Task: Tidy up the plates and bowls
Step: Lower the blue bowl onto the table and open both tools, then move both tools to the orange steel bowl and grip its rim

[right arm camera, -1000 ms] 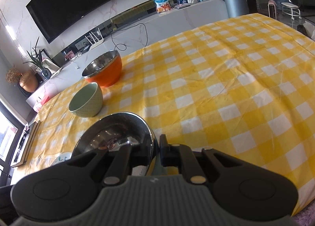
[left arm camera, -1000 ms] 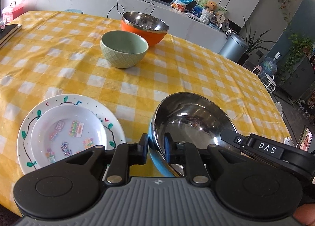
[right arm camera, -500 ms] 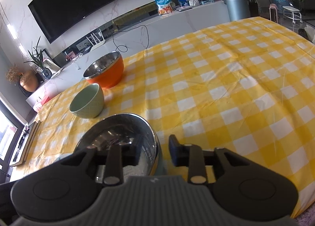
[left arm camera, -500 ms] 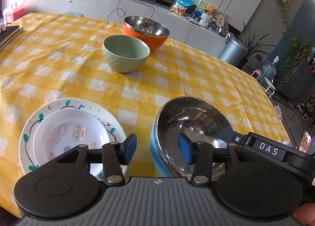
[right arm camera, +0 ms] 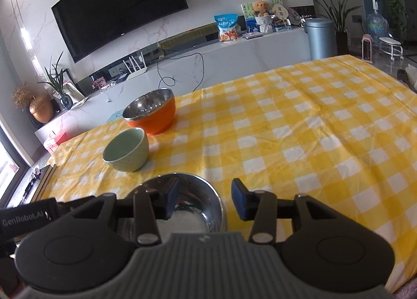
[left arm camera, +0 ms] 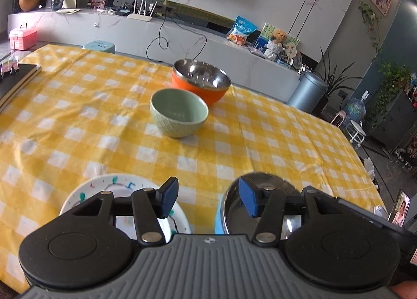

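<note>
Left wrist view: your left gripper just opened, nothing between; steel bowl sits below right, probably released. Right gripper also just opened, straddling the bowl's rim.

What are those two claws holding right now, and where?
Nothing. The left claw and right claw have just been opening, both clear of the blue steel bowl's rim.

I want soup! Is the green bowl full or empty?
Empty. Both wrist views look down into the green bowl, standing upright on the yellow checked tablecloth, and show only its bare pale-green inside.
</note>
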Demonstrator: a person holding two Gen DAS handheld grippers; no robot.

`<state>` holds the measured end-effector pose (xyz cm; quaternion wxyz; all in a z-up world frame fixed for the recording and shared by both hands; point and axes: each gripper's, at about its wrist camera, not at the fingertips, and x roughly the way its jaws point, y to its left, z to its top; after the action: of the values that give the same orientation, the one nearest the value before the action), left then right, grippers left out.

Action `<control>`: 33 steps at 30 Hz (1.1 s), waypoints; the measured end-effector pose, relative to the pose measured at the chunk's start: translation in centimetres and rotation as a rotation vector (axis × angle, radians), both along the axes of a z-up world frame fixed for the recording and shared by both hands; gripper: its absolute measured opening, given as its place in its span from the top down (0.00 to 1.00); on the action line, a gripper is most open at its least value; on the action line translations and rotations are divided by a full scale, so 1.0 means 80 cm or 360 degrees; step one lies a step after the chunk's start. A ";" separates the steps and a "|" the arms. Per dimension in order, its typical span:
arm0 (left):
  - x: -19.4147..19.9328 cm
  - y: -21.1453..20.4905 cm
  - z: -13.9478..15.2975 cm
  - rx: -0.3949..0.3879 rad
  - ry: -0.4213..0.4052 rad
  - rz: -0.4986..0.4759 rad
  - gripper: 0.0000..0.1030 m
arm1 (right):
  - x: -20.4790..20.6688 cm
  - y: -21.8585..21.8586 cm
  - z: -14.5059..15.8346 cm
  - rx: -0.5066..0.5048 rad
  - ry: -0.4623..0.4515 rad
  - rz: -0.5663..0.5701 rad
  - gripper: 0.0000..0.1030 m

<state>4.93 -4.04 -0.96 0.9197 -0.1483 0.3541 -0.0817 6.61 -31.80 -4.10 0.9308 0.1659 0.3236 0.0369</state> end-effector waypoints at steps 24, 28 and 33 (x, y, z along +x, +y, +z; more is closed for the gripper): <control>0.119 0.031 0.048 0.0158 -0.0089 -0.0064 0.41 | 0.126 0.059 0.046 -0.0056 -0.0025 0.0194 0.42; 0.146 0.038 0.048 0.0161 -0.0085 -0.0054 0.41 | 0.157 0.070 0.045 -0.0049 0.0000 0.0219 0.42; 0.181 0.048 0.047 0.0136 -0.0076 -0.0050 0.42 | 0.198 0.082 0.041 -0.0038 0.0040 0.0237 0.42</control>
<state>19.38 -0.22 2.82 0.9320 -0.1015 0.3376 -0.0843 22.48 -25.22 -0.81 0.9233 0.1306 0.3471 0.1001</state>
